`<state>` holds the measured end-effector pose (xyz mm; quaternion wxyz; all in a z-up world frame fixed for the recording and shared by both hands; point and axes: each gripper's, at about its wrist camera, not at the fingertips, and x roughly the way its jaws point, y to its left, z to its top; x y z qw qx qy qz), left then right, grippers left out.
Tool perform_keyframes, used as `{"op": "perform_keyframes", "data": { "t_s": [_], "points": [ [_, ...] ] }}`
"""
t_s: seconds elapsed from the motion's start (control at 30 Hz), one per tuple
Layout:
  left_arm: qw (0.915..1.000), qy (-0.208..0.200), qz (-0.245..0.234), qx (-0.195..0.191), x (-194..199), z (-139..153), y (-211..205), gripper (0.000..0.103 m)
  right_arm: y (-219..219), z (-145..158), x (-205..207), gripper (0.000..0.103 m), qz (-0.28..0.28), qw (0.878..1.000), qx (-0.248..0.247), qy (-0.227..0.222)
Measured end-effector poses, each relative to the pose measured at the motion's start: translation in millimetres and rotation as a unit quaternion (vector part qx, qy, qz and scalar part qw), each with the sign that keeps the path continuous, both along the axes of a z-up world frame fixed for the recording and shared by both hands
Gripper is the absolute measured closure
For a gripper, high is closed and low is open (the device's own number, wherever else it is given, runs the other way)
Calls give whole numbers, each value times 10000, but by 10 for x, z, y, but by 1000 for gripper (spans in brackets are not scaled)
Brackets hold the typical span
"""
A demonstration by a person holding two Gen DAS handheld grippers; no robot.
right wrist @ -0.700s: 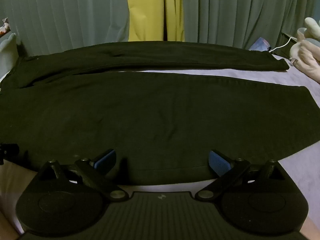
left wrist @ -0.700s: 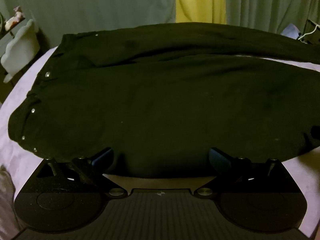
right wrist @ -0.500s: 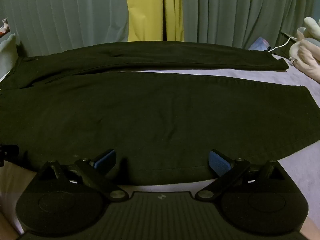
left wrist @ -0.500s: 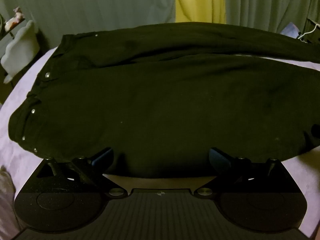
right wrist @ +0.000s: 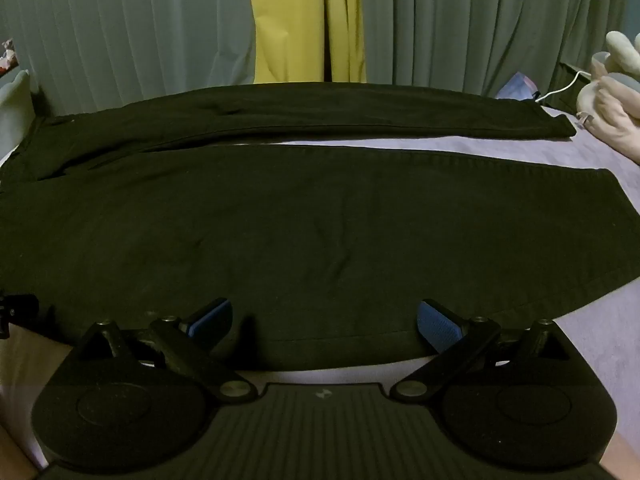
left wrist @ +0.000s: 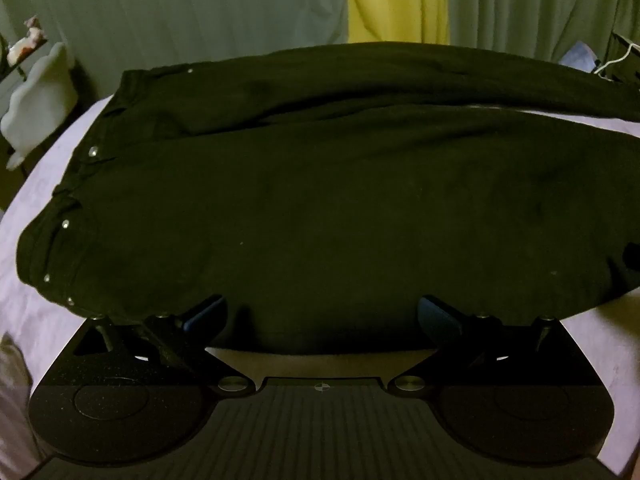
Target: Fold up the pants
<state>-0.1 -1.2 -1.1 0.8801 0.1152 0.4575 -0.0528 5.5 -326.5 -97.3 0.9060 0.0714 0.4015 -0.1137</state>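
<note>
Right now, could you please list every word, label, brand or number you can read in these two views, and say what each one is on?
None: no readable text in either view.
left gripper: only a small round mark on its body, no letters.
right gripper: a small pale emblem, too small to read.
black pants: no label visible; only metal rivets.
</note>
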Motion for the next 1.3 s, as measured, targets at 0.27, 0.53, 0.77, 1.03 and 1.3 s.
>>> {"op": "perform_keyframes", "data": {
  "t_s": [0.27, 0.53, 0.77, 1.03, 1.3],
  "points": [
    [10000, 17, -20, 5, -9, -7, -1, 0, -10, -11, 0, 4, 3, 10000, 26, 3],
    [10000, 33, -42, 28, -19, -19, -5, 0, -32, 15, -10, 4, 4, 10000, 39, 6],
    [10000, 37, -42, 30, -17, -16, -7, 0, -9, 2, -5, 4, 8, 10000, 48, 5],
    [10000, 42, -44, 39, -27, -22, -8, 0, -32, 15, -10, 4, 3, 10000, 62, 14],
    [10000, 48, -52, 47, -37, -20, -8, 0, -29, 8, -13, 4, -3, 10000, 72, 15]
  ]
}}
